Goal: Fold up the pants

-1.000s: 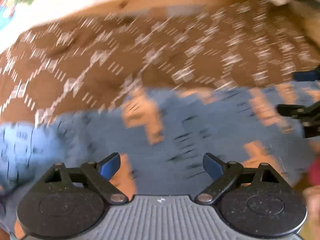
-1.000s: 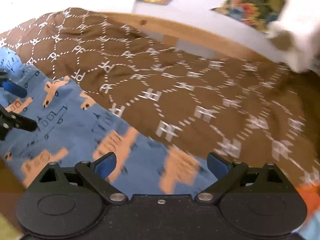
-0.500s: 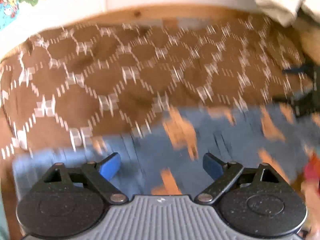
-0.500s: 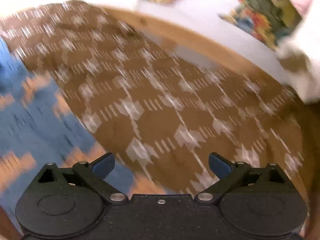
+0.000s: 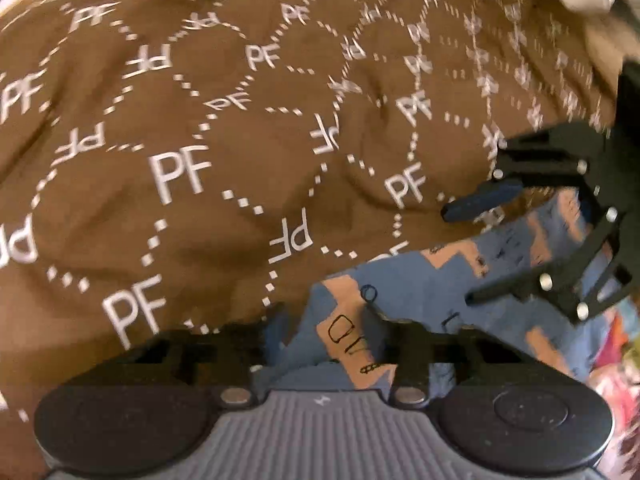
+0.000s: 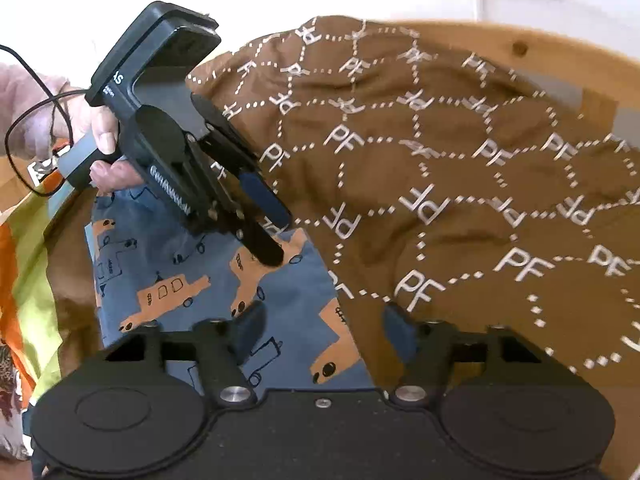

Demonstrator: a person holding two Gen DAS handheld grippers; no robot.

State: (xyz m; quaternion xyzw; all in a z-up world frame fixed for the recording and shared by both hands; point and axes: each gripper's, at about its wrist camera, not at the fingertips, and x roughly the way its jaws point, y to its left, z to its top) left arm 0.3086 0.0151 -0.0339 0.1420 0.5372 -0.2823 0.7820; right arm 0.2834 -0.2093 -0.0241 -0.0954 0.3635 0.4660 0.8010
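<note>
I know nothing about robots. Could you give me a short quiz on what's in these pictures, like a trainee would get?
1. True or false: the pants are plain white.
2. Which letters are printed on the brown blanket? A) PF B) XY C) QR
3. In the right camera's view, which gripper does the hand hold?
Key: 1 false; 2 A; 3 the left one.

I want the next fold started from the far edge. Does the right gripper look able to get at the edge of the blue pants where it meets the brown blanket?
Probably yes. The right gripper, jaws closing, already straddles the blue pants edge by the brown blanket; nothing covers it.
</note>
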